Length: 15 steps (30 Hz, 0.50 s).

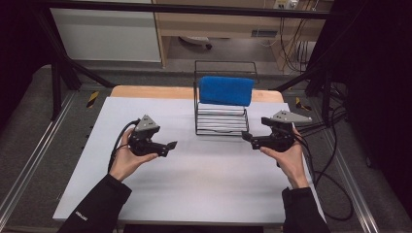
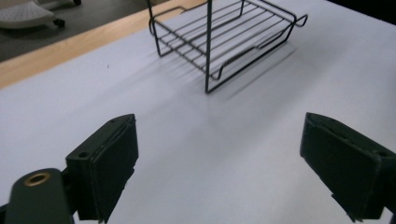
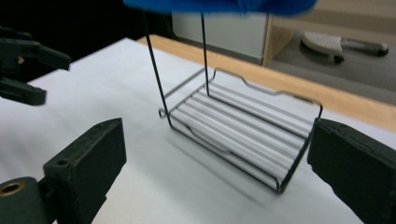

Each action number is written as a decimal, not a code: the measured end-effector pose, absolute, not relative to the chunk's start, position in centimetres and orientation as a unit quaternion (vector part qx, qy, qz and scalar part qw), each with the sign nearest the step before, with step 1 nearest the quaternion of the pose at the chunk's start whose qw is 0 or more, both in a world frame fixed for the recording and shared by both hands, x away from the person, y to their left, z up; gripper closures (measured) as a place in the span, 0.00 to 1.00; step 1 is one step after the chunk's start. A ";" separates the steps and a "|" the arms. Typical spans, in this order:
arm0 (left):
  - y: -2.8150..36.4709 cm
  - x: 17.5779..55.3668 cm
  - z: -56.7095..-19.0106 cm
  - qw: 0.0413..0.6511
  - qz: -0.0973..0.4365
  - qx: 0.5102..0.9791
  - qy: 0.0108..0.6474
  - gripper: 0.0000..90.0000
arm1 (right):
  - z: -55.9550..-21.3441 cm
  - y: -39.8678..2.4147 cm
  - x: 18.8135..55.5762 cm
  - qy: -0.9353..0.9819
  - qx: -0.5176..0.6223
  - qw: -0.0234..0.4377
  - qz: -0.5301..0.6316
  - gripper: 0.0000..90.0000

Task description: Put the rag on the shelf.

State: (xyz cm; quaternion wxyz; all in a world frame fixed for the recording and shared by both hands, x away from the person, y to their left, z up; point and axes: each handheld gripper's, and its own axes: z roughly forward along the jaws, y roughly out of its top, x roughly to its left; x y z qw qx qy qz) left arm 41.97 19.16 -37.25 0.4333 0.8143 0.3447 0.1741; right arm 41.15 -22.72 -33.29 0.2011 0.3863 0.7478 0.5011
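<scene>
Left gripper [image 1: 171,145]: hovering over the white table [image 1: 194,179], jaws spreading wide, nothing between them.
Right gripper [image 1: 247,137]: jaws gaping apart too, gripping nothing.
Wire rack [image 1: 221,121]: standing at the table's far middle, between the two grippers, apart from both, nearer the right one.
Blue cloth [image 1: 226,90]: hanging over the rack's top rail, above and beyond both grippers, touching neither.
</scene>
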 end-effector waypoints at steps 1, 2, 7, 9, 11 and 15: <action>19.6 41.7 -37.7 0.432 0.175 0.814 0.346 0.13 | -33.8 -22.8 41.0 0.750 0.386 0.199 0.498 0.04; 20.0 41.4 -38.1 0.431 0.176 0.814 0.347 0.12 | -34.2 -22.9 40.8 0.751 0.390 0.196 0.496 0.04; 22.2 40.2 -40.1 0.426 0.172 0.814 0.356 0.12 | -36.6 -23.7 39.9 0.754 0.401 0.186 0.486 0.02; 23.0 39.7 -40.7 0.424 0.172 0.815 0.356 0.12 | -37.6 -24.2 39.6 0.752 0.408 0.181 0.485 0.01; 23.7 39.3 -41.2 0.424 0.171 0.814 0.359 0.12 | -38.5 -24.7 39.3 0.751 0.413 0.176 0.484 0.01; 25.0 38.6 -42.2 0.421 0.168 0.815 0.362 0.12 | -40.2 -25.5 38.6 0.751 0.423 0.162 0.482 0.01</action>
